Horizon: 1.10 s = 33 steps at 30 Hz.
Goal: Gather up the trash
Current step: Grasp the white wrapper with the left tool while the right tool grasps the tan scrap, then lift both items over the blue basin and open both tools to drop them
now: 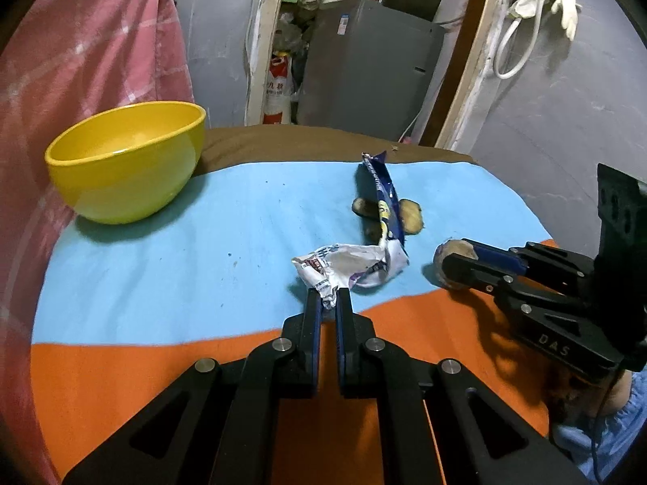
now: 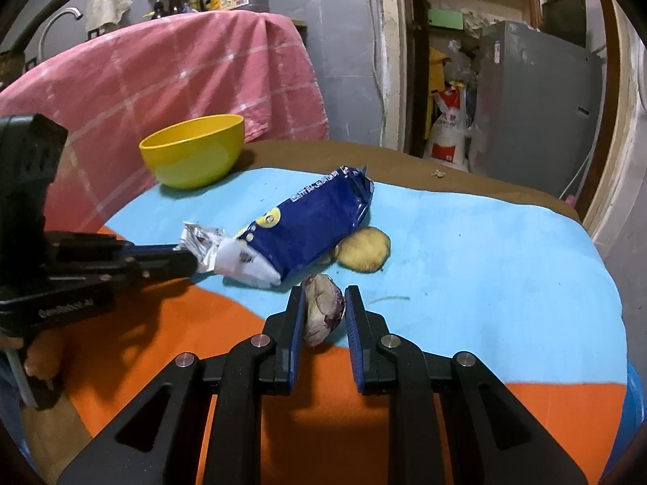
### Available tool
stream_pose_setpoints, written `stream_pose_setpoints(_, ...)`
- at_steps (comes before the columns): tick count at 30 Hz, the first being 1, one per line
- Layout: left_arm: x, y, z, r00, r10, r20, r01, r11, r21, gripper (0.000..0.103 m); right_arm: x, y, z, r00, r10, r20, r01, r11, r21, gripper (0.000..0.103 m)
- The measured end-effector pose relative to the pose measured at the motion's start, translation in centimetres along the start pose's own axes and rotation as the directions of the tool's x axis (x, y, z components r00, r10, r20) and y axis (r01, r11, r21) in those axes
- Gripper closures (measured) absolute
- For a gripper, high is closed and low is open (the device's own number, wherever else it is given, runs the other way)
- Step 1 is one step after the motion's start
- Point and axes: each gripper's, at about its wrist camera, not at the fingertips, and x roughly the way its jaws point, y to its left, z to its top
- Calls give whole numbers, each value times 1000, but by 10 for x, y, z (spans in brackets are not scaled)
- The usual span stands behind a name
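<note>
Your left hand-held gripper (image 1: 329, 298) is pinched tight on the crumpled white end of the blue wrapper (image 2: 301, 228); your right hand-held gripper (image 2: 323, 309) clamps a purplish-brown peel scrap (image 2: 321, 313). Potato pieces (image 2: 364, 254) lie touching the wrapper, partly under it. The yellow bowl (image 1: 125, 161) stands well apart, nothing between. Only the right view shows the wrapper's broad face. The counter (image 1: 161, 242) wears a blue-and-orange cloth; a pink towel (image 2: 182, 76) hangs behind.
</note>
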Motion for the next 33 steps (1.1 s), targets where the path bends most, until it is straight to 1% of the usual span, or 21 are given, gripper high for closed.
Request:
stream_pose_setpoints(3,-11,-6,-5,999,10,34,-10,1000,2,98,-12,0,-5,999,-17,42,17,1000,-1,86)
stream_pose_setpoints(6,-25,-16,-9,995,33,99,-34,999,14,98,-27,-2,-7,993,-48,111,46,999,20,86)
stream_pose_setpoints(10,-37,-33,-11,983,60,172,-67,997,33,98,-50,-4,-7,971,-94,221,86,995,47,86)
stream_pose_setpoints(13,-43,-46,-6,972,56,230,-64,997,31,98,-68,-7,-5,947,-131,294,120,991,53,86)
stream_pose_setpoints(17,-49,-66,1,945,47,325,-63,997,41,98,-94,-9,-5,900,-181,396,171,983,61,86)
stream_pose_setpoints(19,-51,-79,3,930,39,366,-64,996,56,98,-101,-10,-4,882,-202,426,190,979,69,86)
stream_pose_setpoints(21,-54,-90,5,917,25,398,-60,995,74,98,-111,-13,-4,857,-229,461,213,973,87,86)
stream_pose_setpoints(22,-55,-94,7,913,19,408,-58,995,81,98,-115,-15,-5,850,-237,471,219,971,94,86)
stream_pose_setpoints(23,-55,-99,9,909,11,416,-54,994,92,98,-120,-18,-6,838,-251,485,228,968,107,86)
stream_pose_setpoints(25,-55,-108,12,906,-9,423,-42,993,110,98,-126,-23,-7,825,-269,497,240,963,123,86)
stream_pose_setpoints(26,-55,-111,13,906,-17,424,-35,993,115,98,-130,-27,-9,816,-283,504,249,959,136,86)
stream_pose_setpoints(29,-49,-121,18,905,-44,423,-11,992,127,98,-140,-34,-14,799,-315,512,271,949,162,86)
stream_pose_setpoints(33,-43,-143,22,907,-84,412,25,989,148,98,-155,-47,-23,766,-380,518,320,925,206,86)
